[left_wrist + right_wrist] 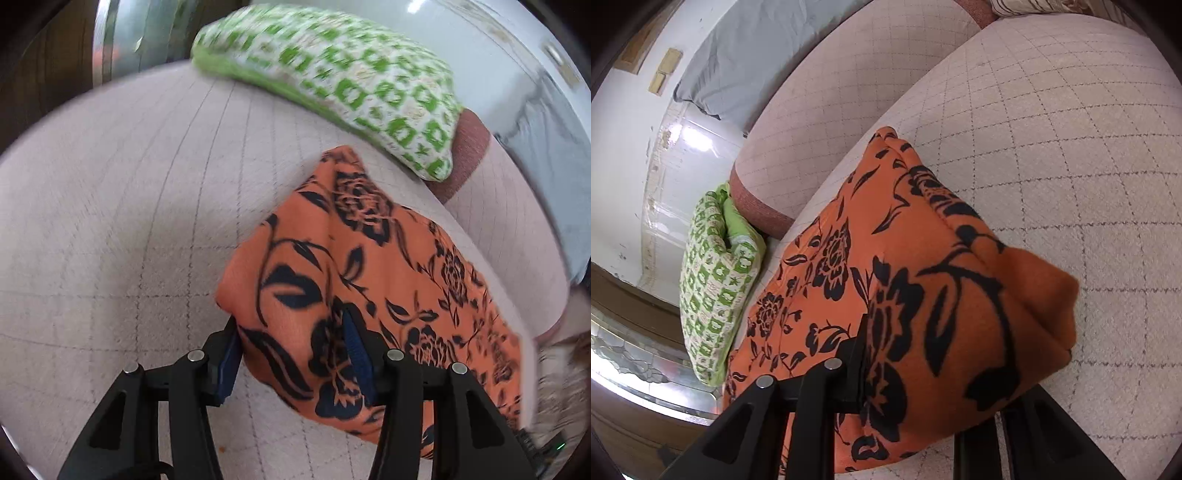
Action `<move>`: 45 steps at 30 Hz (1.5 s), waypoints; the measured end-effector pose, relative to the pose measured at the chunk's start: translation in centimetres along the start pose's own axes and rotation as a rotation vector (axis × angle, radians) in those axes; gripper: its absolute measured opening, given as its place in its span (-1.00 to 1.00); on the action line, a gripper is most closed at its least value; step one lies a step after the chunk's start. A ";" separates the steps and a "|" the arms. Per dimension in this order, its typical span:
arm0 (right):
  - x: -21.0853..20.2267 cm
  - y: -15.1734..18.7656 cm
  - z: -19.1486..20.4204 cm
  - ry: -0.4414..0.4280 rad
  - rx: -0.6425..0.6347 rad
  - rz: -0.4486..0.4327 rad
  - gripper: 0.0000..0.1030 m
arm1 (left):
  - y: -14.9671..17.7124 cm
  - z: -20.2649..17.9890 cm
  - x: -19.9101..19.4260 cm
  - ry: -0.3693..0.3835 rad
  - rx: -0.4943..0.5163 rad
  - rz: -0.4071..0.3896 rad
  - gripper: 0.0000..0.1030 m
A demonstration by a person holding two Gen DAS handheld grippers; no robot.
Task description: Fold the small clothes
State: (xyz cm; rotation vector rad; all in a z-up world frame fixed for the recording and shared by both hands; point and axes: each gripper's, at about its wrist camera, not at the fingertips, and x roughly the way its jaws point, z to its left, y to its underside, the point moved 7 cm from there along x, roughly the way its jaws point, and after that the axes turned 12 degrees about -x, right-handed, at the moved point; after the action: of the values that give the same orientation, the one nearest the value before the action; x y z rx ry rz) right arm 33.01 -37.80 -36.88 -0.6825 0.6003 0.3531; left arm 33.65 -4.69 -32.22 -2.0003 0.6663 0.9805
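Note:
An orange cloth with black flowers lies bunched on the pale quilted seat. My left gripper is shut on its near corner, with a thick fold of cloth between the blue pads. That corner hangs a little above the seat. In the right wrist view the same orange cloth drapes over my right gripper, which is shut on it. Only the left finger shows there; the other is hidden under the cloth.
A green and white patterned cushion rests at the seat's far end against a rust-red trim. The sofa back runs behind the cloth, with a grey cover beyond. Shiny floor lies past the sofa.

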 end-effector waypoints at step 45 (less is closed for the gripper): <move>-15.8 10.6 -3.9 0.041 -0.156 0.083 -0.55 | 8.6 10.8 -8.4 0.125 -0.008 0.215 -0.42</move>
State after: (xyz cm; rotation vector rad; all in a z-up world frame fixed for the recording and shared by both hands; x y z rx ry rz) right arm 13.98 -34.50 -34.59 -0.8173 0.6457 0.4675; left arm 18.40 0.48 -33.08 -2.0397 0.9641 0.9880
